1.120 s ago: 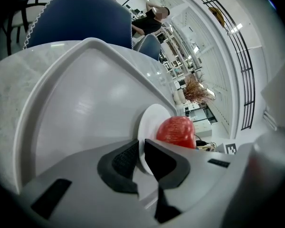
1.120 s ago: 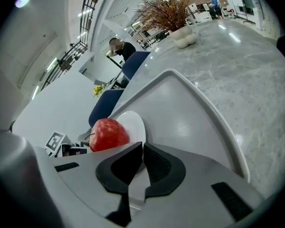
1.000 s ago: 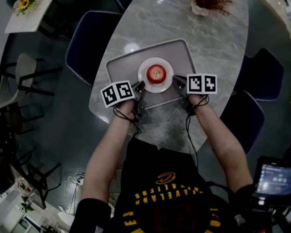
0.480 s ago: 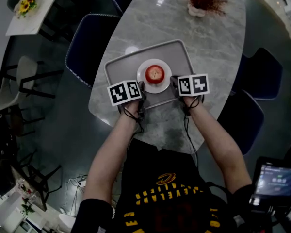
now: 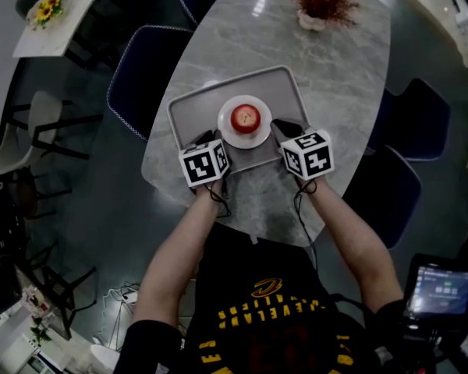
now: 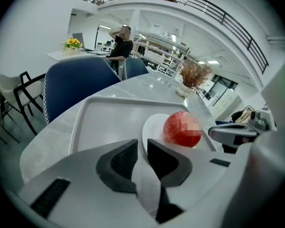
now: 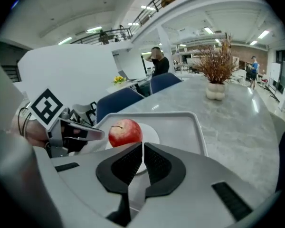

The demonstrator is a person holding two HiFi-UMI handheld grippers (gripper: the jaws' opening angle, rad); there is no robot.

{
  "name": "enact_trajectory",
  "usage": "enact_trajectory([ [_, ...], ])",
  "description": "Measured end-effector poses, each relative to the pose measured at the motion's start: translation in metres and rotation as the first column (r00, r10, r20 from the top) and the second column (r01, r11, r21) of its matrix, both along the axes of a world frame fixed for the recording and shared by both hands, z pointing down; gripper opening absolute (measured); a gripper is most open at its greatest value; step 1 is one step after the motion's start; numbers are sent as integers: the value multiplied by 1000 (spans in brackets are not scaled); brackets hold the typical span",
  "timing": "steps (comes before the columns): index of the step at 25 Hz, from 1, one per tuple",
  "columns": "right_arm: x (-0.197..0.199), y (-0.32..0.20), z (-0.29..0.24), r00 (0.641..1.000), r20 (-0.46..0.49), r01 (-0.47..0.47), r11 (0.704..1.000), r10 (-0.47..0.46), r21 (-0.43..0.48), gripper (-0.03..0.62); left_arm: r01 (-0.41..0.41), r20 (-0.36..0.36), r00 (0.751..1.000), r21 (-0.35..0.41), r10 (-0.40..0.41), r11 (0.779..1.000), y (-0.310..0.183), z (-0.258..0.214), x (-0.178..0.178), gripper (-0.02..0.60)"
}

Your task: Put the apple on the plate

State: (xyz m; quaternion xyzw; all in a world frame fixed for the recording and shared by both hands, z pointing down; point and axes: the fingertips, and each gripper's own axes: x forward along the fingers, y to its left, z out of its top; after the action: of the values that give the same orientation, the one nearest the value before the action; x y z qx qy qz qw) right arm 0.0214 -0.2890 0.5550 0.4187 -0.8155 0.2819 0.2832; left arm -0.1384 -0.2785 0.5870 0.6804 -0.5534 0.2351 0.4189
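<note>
A red apple [image 5: 245,118] [image 6: 181,129] [image 7: 125,132] sits on a small white plate [image 5: 228,132] [image 6: 151,126] [image 7: 150,137]. The plate is in the middle of a grey tray [image 5: 282,89] [image 6: 109,122] [image 7: 181,127]. My left gripper [image 5: 212,137] [image 6: 142,144] is at the plate's left rim, its jaws nearly together with the white rim between them. My right gripper [image 5: 281,127] [image 7: 142,149] holds the opposite rim in the same way. Whether the plate still rests on the tray I cannot tell.
The tray lies near the front end of an oval marble table [image 5: 351,61]. A potted dry plant [image 5: 325,2] stands at the far end. Blue chairs [image 5: 144,68] [image 5: 421,119] flank the table. A person [image 6: 122,42] stands far behind.
Both grippers have rolled, so their marker cubes now show a corner. They have drawn closer together at the plate's two sides. The apple stays on the plate.
</note>
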Motion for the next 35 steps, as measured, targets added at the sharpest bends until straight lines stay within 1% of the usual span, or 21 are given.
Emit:
enact_trajectory([
  [2, -10, 10, -22, 997, 61, 41, 996, -46, 77, 17, 25, -7, 1000, 54, -24, 998, 5, -15, -6, 64],
  [4, -14, 20, -38, 991, 114, 53, 990, -68, 130, 17, 25, -5, 1000, 118, -25, 993, 10, -29, -10, 64],
  [6, -13, 28, -51, 987, 141, 49, 984, -74, 172, 17, -1, 1, 1000, 190, 1, 982, 16, -46, -8, 63],
  [8, -8, 38, -64, 984, 160, 44, 978, -77, 205, 17, -52, 22, 999, 275, 48, 960, 24, -69, 1, 63],
  [10, -3, 50, -76, 974, 215, 24, 976, -71, 215, 17, -126, 65, 992, 367, 110, 922, 35, -94, 15, 63],
  [12, 2, 61, -88, 958, 281, -5, 975, -60, 223, 17, -208, 123, 978, 445, 170, 871, 49, -117, 30, 63],
  [14, 5, 74, -102, 948, 313, -20, 968, -61, 250, 17, -273, 165, 962, 496, 219, 824, 65, -133, 45, 63],
  [15, 7, 81, -108, 946, 317, -22, 963, -67, 267, 17, -295, 171, 955, 513, 240, 806, 73, -139, 53, 63],
  [17, 12, 95, -120, 943, 325, -24, 957, -75, 290, 17, -317, 163, 948, 537, 273, 782, 89, -152, 68, 63],
  [19, 16, 110, -128, 933, 353, -36, 957, -71, 288, 17, -317, 137, 947, 553, 291, 771, 105, -163, 81, 63],
  [23, 18, 140, -144, 916, 397, -63, 956, -58, 286, 17, -292, 94, 952, 571, 292, 767, 137, -183, 96, 63],
  [30, 24, 173, -166, 899, 431, -84, 939, -73, 334, 17, -274, 62, 951, 617, 302, 737, 171, -213, 118, 63],
  [33, 28, 183, -174, 894, 444, -100, 933, -69, 346, 17, -268, 60, 952, 635, 300, 725, 181, -225, 126, 63],
  [35, 33, 190, -180, 895, 440, -95, 929, -78, 358, 17, -268, 58, 951, 642, 304, 718, 187, -229, 136, 63],
])
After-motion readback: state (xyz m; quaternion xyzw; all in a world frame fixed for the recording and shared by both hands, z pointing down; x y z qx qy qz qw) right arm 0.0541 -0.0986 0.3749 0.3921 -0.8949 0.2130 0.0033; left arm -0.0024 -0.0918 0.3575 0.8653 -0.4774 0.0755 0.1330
